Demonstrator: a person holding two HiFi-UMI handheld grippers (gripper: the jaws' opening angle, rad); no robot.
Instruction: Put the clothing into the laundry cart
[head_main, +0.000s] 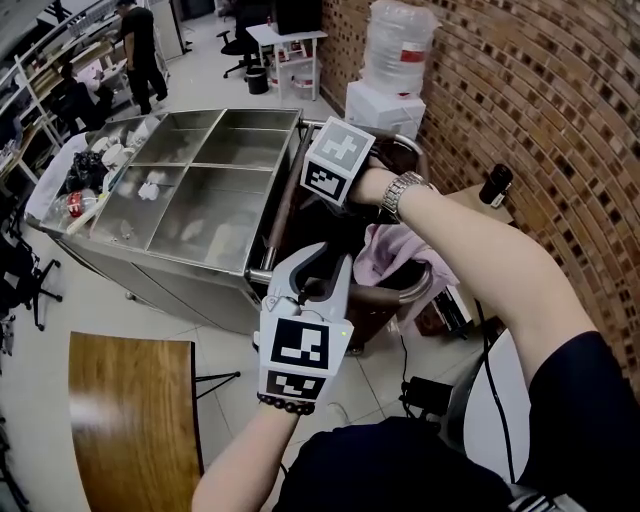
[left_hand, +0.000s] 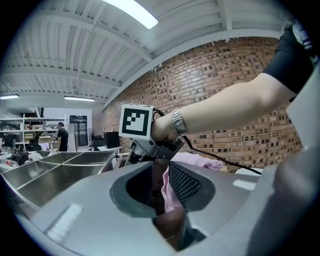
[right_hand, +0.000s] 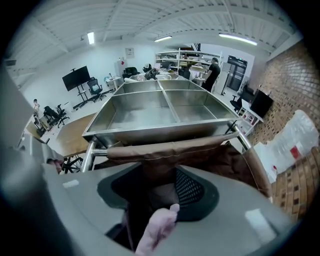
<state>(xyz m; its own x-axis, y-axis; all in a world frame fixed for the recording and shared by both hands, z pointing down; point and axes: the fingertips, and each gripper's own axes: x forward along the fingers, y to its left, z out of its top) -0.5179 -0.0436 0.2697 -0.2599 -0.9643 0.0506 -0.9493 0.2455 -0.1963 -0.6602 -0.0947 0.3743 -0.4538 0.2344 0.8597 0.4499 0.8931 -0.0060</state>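
Right fingers apart around pink clothing, left fingers clamped on laundry cart rim

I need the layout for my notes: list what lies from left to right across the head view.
wooden tabletop → steel compartment cart → left gripper → pink clothing → dark bottle → brick wall

Brown fabric laundry cart: mouth lying open from above. Stainless steel compartment trolley crowding its left side; red brick wall closing off the right; pink cloth draping over the right rim.
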